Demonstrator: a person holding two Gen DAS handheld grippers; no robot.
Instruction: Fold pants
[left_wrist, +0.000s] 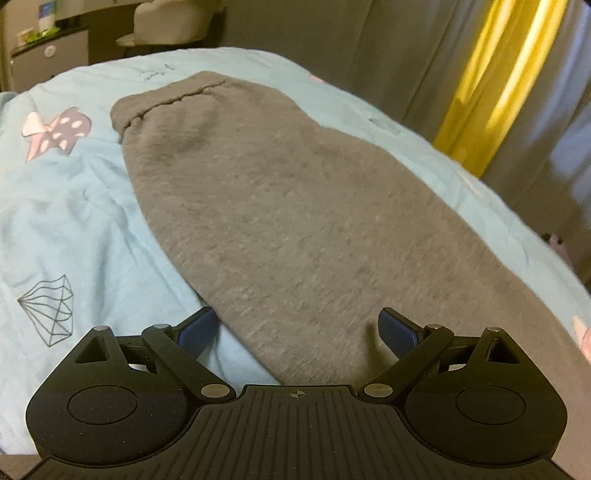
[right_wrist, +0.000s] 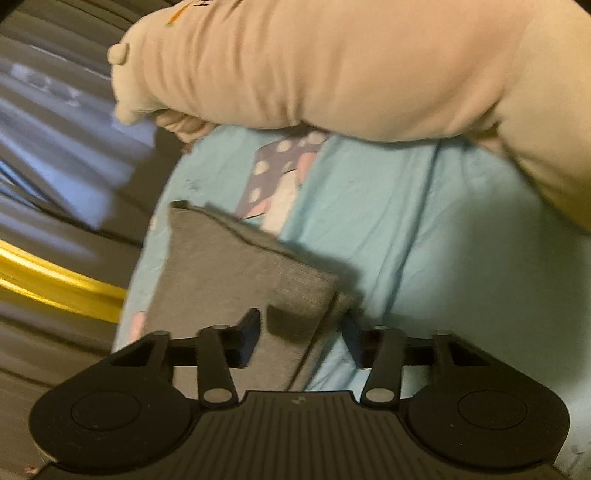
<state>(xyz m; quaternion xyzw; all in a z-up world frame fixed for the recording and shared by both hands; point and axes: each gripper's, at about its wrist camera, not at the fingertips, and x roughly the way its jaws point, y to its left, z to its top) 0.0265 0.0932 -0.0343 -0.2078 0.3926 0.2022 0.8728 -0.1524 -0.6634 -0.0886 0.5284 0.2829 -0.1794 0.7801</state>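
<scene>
On the blue bedsheet (left_wrist: 74, 206), both grippers' jaws stand apart, gripping nothing, straddling the grey pants (left_wrist: 280, 206).

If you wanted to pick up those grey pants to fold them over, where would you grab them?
I'd take the grey pants at the corner of the near end, which lies flat on the blue sheet. That corner is a thin double layer with bare sheet beside it, so one finger can probably slide under from the open side. The right tool already straddles it, open.

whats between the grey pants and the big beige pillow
Only bare light-blue patterned bedsheet; the right wrist view shows it between the grey fabric pants and the beige pillow.
</scene>
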